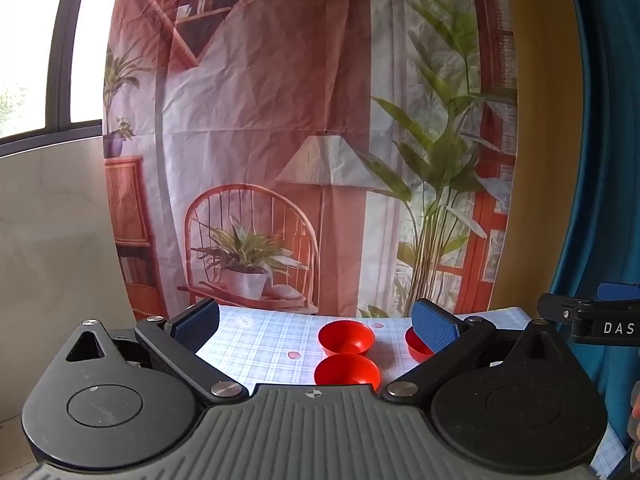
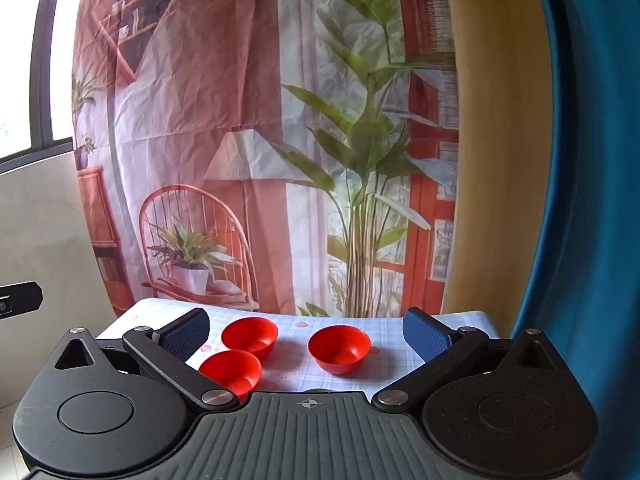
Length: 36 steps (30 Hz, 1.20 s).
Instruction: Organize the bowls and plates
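Three red bowls stand on the checked tablecloth. In the right wrist view there is a far left bowl [image 2: 249,337], a near left bowl [image 2: 230,372] and a right bowl [image 2: 339,349]. In the left wrist view the far bowl [image 1: 346,337] and near bowl [image 1: 347,369] sit in the middle, and the third bowl [image 1: 417,345] is partly hidden behind my right finger pad. My left gripper [image 1: 316,326] is open and empty, held above and short of the bowls. My right gripper [image 2: 306,334] is open and empty, likewise short of the bowls.
The small table [image 2: 392,364] has a light checked cloth. A printed fabric backdrop [image 2: 260,140] hangs just behind it. A blue curtain [image 2: 592,200] hangs to the right. The other gripper's body [image 1: 600,320] shows at the right edge of the left wrist view.
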Motion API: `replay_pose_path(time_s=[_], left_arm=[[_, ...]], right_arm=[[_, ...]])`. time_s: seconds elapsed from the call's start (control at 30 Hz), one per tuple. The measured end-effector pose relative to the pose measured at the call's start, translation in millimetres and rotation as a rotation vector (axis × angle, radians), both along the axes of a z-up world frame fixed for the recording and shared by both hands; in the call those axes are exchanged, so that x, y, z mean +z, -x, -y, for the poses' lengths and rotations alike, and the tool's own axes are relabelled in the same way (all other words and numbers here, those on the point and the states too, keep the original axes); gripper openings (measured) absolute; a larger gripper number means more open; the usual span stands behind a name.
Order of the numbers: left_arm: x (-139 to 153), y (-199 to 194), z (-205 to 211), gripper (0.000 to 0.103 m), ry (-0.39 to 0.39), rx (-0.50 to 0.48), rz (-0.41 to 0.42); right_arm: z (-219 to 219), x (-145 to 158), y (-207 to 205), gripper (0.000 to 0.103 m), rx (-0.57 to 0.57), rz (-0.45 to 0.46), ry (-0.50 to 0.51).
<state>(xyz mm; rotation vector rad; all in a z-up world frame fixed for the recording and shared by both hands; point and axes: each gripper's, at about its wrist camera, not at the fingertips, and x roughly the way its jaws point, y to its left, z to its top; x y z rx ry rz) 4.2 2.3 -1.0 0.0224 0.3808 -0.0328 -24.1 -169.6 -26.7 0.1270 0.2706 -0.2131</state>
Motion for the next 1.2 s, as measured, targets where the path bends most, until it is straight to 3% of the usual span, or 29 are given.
replay_pose_path(time_s=[0.1,1.2], left_arm=[[2.3,7.2,-0.9,0.103,-0.007,0.002,0.033],[1.6,7.1,0.7,0.103,-0.027,0.011,0.049]], right_arm=[[-0.4,0.1,0.1,0.103,0.002,-0.001,0.002],[-0.9,-0.3,-0.2,0.103,-0.002,-0.004,0.009]])
